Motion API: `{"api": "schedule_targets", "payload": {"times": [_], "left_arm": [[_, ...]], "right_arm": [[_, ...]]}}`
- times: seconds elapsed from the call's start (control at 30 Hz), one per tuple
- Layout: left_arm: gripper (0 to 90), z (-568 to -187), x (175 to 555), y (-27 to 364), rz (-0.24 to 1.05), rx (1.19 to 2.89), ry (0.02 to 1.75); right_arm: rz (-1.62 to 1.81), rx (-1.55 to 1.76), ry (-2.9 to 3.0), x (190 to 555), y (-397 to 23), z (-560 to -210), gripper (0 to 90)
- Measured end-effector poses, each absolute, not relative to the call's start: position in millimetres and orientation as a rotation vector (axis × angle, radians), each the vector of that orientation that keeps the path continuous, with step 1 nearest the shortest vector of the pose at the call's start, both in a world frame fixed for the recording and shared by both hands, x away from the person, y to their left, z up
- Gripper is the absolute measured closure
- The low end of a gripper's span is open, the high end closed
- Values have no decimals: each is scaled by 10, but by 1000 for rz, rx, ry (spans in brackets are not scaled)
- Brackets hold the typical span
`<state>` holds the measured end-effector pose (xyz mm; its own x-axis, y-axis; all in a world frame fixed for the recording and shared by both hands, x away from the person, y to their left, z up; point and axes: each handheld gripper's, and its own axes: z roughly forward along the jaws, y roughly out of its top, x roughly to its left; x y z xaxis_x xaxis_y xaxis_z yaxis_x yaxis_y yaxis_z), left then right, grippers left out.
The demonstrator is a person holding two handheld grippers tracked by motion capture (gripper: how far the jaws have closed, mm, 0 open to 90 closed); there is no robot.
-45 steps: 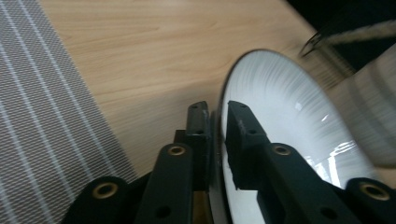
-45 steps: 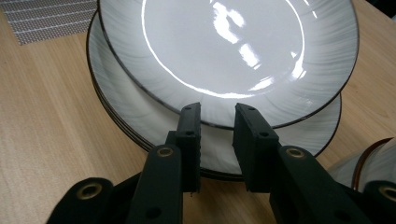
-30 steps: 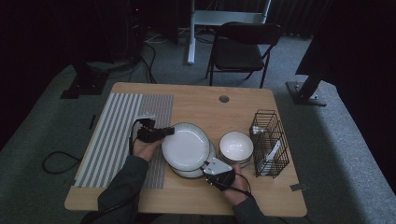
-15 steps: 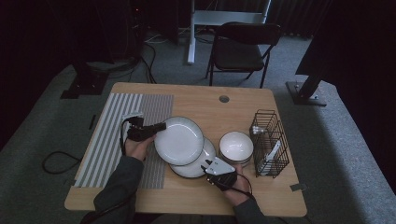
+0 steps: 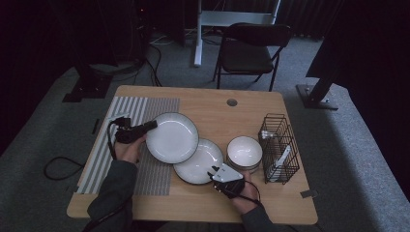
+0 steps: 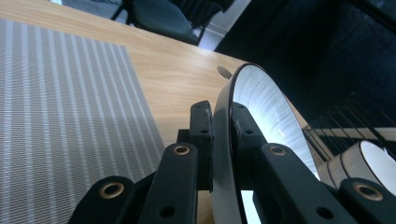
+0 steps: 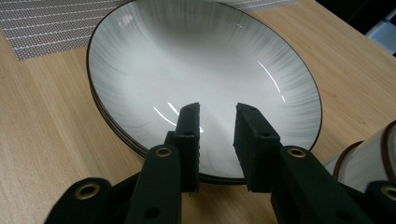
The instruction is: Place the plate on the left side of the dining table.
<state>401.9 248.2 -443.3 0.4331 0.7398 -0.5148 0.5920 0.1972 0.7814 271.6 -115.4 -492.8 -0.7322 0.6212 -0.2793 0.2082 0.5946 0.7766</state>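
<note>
My left gripper [image 5: 152, 124] [image 6: 219, 116] is shut on the rim of a white plate with a dark edge [image 5: 172, 137] [image 6: 261, 107]. It holds that plate tilted above the table, partly over the striped mat [image 5: 96, 164]. A stack of like plates [image 5: 200, 164] [image 7: 201, 70] lies on the table to the right of it. At the stack's near rim my right gripper [image 5: 213, 171] [image 7: 217, 112] stands open, its jaws over the top plate's edge with nothing between them.
A stack of white bowls [image 5: 244, 152] [image 7: 369, 158] sits right of the plates. Beyond it stands a black wire rack [image 5: 278, 145] holding a pale utensil. The wooden table [image 5: 217, 104] has a cable hole near its far edge, and a black chair stands behind it.
My left gripper has carried the plate up and to the left, off the stack and toward the striped mat. The right gripper has stayed put.
</note>
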Motion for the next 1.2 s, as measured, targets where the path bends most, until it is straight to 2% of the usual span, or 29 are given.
{"api": "schedule_targets", "payload": {"times": [0.43,1.2], "left_arm": [[830,-4429,4045,2860,175,1389,1295],[828,-4870,4019,3497,206,1267,1437]], "right_arm": [[1024,653,2286,2691,-1162,-4942,706],[1025,654,2290,2681,-1164,-4972,706]]}}
